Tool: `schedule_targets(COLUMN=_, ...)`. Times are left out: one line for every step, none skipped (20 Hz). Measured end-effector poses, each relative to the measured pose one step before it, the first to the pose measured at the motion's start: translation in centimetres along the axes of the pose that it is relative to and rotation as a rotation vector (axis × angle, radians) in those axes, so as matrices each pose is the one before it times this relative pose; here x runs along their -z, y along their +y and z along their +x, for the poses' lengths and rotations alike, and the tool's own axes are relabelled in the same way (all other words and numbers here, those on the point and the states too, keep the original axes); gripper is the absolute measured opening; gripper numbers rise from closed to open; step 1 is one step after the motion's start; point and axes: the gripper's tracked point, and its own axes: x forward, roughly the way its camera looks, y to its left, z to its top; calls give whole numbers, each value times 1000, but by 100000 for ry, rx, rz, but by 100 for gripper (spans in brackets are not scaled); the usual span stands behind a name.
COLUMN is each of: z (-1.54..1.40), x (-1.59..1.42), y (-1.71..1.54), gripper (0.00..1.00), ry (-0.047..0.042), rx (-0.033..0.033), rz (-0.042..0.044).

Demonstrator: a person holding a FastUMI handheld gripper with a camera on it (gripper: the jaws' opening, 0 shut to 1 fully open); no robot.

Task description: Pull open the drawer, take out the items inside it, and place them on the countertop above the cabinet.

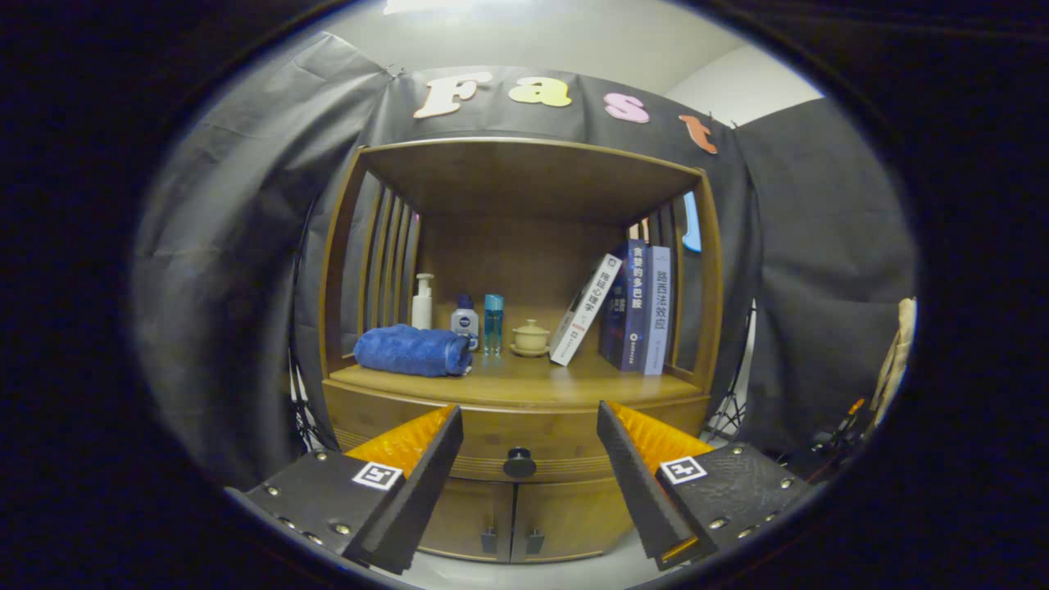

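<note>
On the wooden cabinet's countertop (pixel 524 385) we see, from the left, a folded blue towel (pixel 414 351), a white pump bottle (pixel 423 303), a small white-and-blue bottle (pixel 465 319), a slim blue bottle (pixel 492 324), a lidded ceramic cup (pixel 530 338), then a leaning book (pixel 583 310) against two upright books (pixel 641 307). Below the countertop lies the drawer (pixel 524 438), closed, its dark round knob (pixel 519 464) centred between our fingers and beyond their tips. Our gripper (pixel 529 426) holds nothing, its fingers spread wide apart. We judge the knob small, rigid and possibly slippery, so we should close squarely around it and pull straight back; the wooden drawer may drag. Two lower doors (pixel 512 516) sit beneath.
</note>
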Motion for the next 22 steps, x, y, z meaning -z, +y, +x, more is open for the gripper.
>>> schedule_targets(z=761, x=-209, y=321, gripper=99, ry=-2000, rx=-612, rz=-1103)
schedule_targets(z=777, x=458, y=98, gripper=98, ry=18, rx=-413, rz=-1111)
schedule_targets(z=876, x=838, y=236, gripper=99, ry=1217, rx=-350, rz=470)
schedule_targets(z=885, x=1374, y=177, gripper=99, ry=2907, rx=9, rz=1021)
schedule_targets(z=768, x=1525, y=153, gripper=98, ry=4180, rx=-172, rz=2148)
schedule_targets(z=975, x=1807, y=-146, gripper=99, ry=4697, rx=1015, rz=1314)
schedule_targets(z=857, x=1336, y=-167, gripper=98, ry=3719, rx=148, rz=361)
schedule_targets(z=1014, x=873, y=315, gripper=98, ry=1351, rx=-910, rz=990)
schedule_targets(z=609, x=532, y=557, gripper=99, ry=319, rx=-2173, rz=760)
schedule_targets(z=696, x=606, y=479, gripper=99, ry=255, rx=-1953, rz=963)
schedule_targets(z=660, x=885, y=365, gripper=98, ry=1800, rx=-1396, rz=799)
schedule_targets(z=470, x=1071, y=49, gripper=98, ry=1617, rx=-140, rz=-342)
schedule_targets(z=398, x=420, y=-115, gripper=98, ry=-664, rx=548, rz=-2720)
schedule_targets(z=374, x=35, y=-228, gripper=99, ry=-2490, rx=959, rz=-2890)
schedule_targets(z=338, x=-49, y=92, gripper=98, ry=-3168, rx=-400, rz=-2080)
schedule_targets(z=414, x=513, y=207, gripper=98, ry=-191, rx=-668, rz=-1503)
schedule_targets(z=103, x=926, y=-141, gripper=98, ry=1970, rx=1076, rz=530)
schedule_targets(z=96, x=1134, y=-528, gripper=98, ry=2975, rx=1538, rz=689)
schedule_targets(z=-68, x=455, y=-859, gripper=97, ry=732, rx=3426, rz=2546)
schedule_targets(z=-113, x=-465, y=-509, gripper=97, ry=-2575, rx=998, rz=3184)
schedule_targets(z=-100, x=-845, y=-148, gripper=96, ry=-4487, rx=1365, rz=1969)
schedule_targets(z=34, x=-921, y=-292, gripper=96, ry=-4644, rx=564, rz=-50)
